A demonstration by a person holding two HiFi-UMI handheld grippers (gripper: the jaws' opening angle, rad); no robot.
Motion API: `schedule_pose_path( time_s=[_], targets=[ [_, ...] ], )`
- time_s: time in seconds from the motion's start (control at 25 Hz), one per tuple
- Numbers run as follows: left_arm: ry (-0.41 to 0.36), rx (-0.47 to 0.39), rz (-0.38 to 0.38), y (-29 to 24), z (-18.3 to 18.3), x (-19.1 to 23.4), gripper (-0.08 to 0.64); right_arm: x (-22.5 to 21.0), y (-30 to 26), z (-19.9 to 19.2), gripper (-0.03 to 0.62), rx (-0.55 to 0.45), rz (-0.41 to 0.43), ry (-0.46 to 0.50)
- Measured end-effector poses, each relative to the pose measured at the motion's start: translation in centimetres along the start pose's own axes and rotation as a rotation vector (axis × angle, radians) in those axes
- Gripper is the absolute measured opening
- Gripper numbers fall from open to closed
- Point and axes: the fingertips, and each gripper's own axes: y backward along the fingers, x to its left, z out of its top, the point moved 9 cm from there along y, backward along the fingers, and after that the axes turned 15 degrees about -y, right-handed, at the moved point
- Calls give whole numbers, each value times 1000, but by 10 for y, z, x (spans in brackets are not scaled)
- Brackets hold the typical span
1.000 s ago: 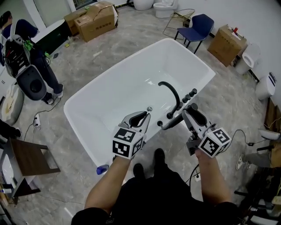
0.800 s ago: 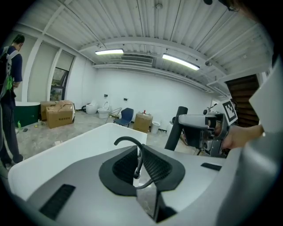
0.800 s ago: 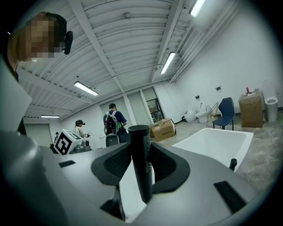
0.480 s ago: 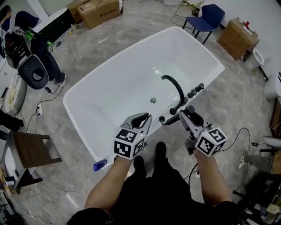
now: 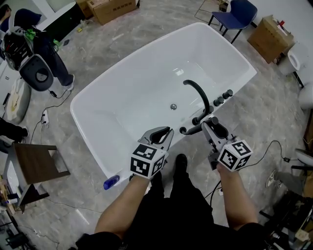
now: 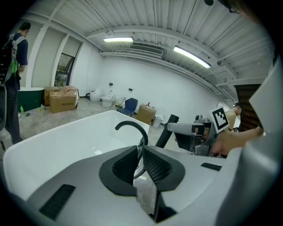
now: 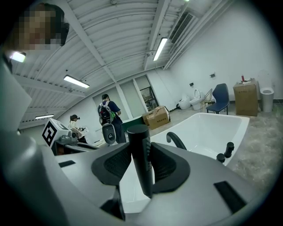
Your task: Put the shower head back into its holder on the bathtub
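The black shower head [image 5: 194, 129] is a slim stick clamped crosswise in my right gripper [image 5: 211, 126], just above the near rim of the white bathtub [image 5: 93, 132]. Its free end reaches a small black ring fitting [image 5: 182, 130] on the rim; I cannot tell whether they touch. In the right gripper view the shower head [image 7: 140, 154] stands between the pads of the right gripper [image 7: 141, 150]. The left gripper [image 5: 167, 132] hovers over the rim to the left with its jaws together. In the left gripper view only a slit shows between the jaws of the left gripper [image 6: 138, 151].
A curved black spout [image 5: 198, 95] and black knobs [image 5: 222, 97] stand on the rim beyond the shower head. A blue bottle [image 5: 111, 182] lies on the floor by the tub. A wooden stool [image 5: 36, 168], a person [image 5: 34, 53], boxes [image 5: 276, 36] and a blue chair [image 5: 239, 12] surround it.
Both grippers have sunk toward the tub's near rim, the right one carrying the shower head along. Neither gripper's jaws have changed.
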Motion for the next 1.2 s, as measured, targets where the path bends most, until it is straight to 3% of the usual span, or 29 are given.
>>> schedule_pose_path(
  time_s=[0.68,1.2],
  targets=[
    [82,35,-1,-45,-13,1,45,-41,-42,-28,152,157,-33,77],
    [139,46,32,-41,-28,7,44,-58,-75,-63,150,274,-77,162]
  ],
)
